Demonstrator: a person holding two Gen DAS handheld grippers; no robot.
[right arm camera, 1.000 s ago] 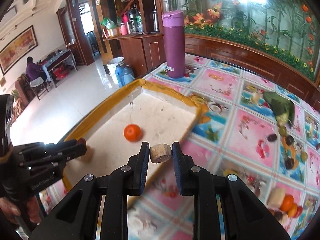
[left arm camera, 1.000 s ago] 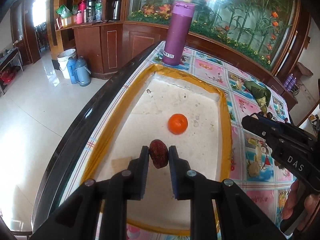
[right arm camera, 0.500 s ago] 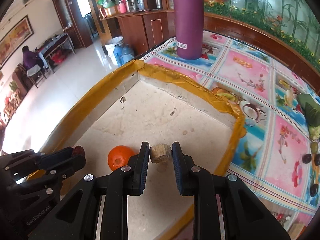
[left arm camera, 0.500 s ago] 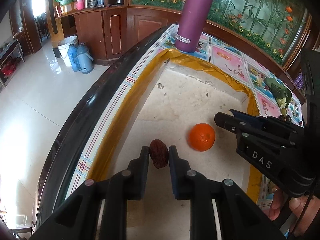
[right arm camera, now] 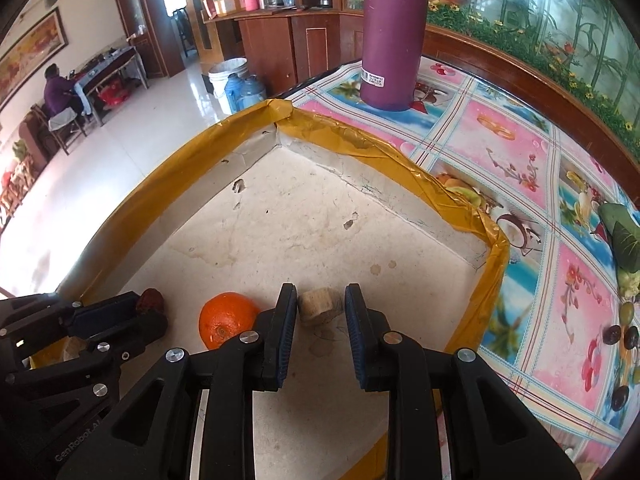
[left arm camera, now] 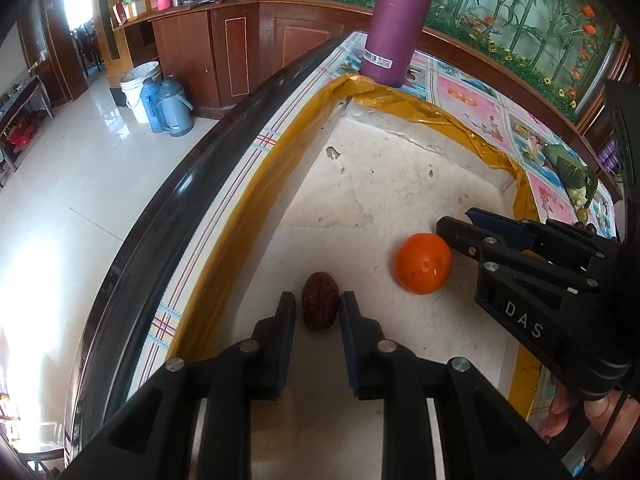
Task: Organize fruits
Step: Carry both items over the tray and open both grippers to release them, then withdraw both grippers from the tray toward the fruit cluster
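Observation:
A shallow white tray with a yellow taped rim (left arm camera: pixel 248 216) (right arm camera: pixel 360 136) holds an orange (left arm camera: pixel 422 264) (right arm camera: pixel 226 316). My left gripper (left arm camera: pixel 318 300) (right arm camera: pixel 148 308) is low in the tray, left of the orange. Its jaws are opening, and a wrinkled brown date (left arm camera: pixel 320 306) (right arm camera: pixel 151 300) lies on the tray floor between them, with a thin gap at the left pad. My right gripper (right arm camera: pixel 321 292) (left arm camera: pixel 460 228) sits just right of the orange, shut on a tan round piece (right arm camera: pixel 320 307) close above the tray floor.
A tall purple flask (left arm camera: pixel 400 20) (right arm camera: pixel 390 32) stands beyond the tray's far corner. On the flowered tablecloth to the right lie a green leafy bundle (right arm camera: pixel 624 236) and several small dark fruits (right arm camera: pixel 620 336). The dark table edge (left arm camera: pixel 180 184) runs along the tray's left.
Both grippers came down into the tray and closed in on the orange from either side. The left jaws have parted slightly and the date now rests on the tray floor.

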